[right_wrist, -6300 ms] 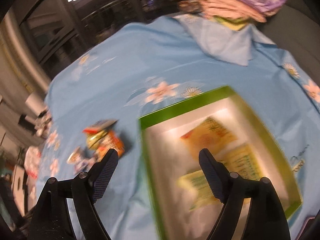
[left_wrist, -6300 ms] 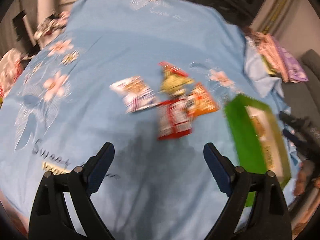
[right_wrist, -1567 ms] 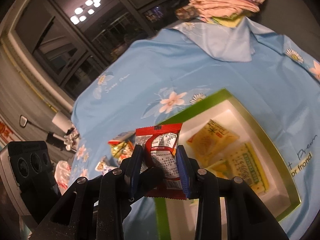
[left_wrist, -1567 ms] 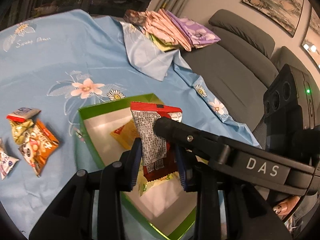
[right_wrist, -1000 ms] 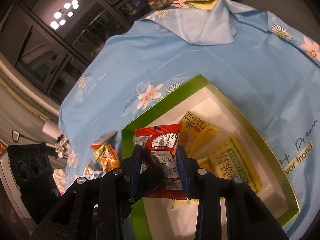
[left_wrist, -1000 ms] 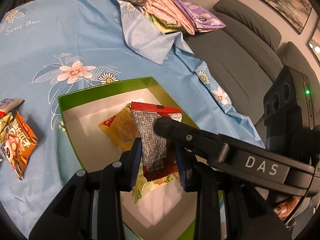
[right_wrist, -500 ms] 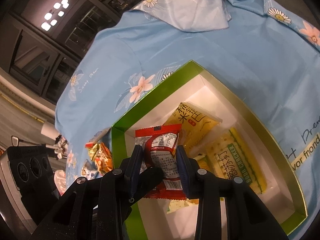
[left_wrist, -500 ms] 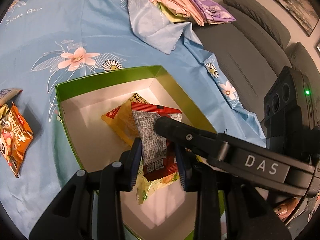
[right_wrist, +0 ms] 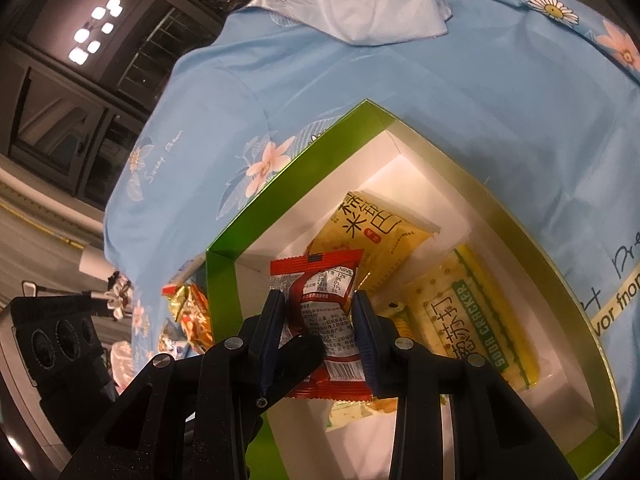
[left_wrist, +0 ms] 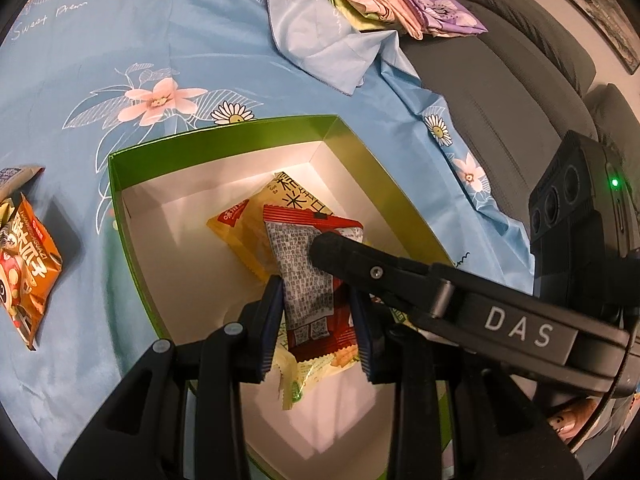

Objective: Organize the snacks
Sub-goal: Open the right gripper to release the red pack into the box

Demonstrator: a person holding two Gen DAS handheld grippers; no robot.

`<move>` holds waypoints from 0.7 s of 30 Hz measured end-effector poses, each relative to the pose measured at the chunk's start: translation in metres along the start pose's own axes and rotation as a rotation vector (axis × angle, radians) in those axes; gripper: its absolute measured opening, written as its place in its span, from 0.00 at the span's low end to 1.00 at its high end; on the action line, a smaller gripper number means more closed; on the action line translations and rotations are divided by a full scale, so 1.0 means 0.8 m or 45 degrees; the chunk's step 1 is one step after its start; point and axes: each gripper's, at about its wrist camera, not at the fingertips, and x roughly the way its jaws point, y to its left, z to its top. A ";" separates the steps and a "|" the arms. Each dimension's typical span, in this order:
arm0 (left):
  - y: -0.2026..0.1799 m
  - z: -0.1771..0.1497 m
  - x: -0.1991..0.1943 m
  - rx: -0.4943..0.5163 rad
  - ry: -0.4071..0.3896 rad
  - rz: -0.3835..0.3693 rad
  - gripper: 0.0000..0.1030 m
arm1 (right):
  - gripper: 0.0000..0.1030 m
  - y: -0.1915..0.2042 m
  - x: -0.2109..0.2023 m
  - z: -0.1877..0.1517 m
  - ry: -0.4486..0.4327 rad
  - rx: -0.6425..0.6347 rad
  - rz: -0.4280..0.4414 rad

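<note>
Left wrist view: both grippers pinch one red snack packet (left_wrist: 310, 276) above the green box (left_wrist: 224, 148).

Left gripper (left_wrist: 318, 326) and right gripper (right_wrist: 318, 334) are each clamped narrow on the packet, over a yellow rice-cracker pack (left_wrist: 256, 224) and soda crackers (right_wrist: 472, 320). If only one claw lets go, the packet could twist and drop outside the box.

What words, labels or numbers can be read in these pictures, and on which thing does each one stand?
"DAS": right tongs' arm.
"SODA CRACKER": cracker pack in the box.
"NRV%": held red packet; other print too small.
"Sweet Dream": blue cloth.
Chinese characters on the yellow packet and orange packet: not transcribed.
</note>
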 end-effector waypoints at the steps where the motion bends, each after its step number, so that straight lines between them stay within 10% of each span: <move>1: 0.000 0.000 0.001 -0.002 0.004 0.001 0.31 | 0.36 0.000 0.000 0.000 0.002 0.002 -0.002; 21: -0.004 0.000 0.007 0.005 0.012 0.104 0.36 | 0.36 -0.008 0.003 0.001 0.011 0.046 -0.048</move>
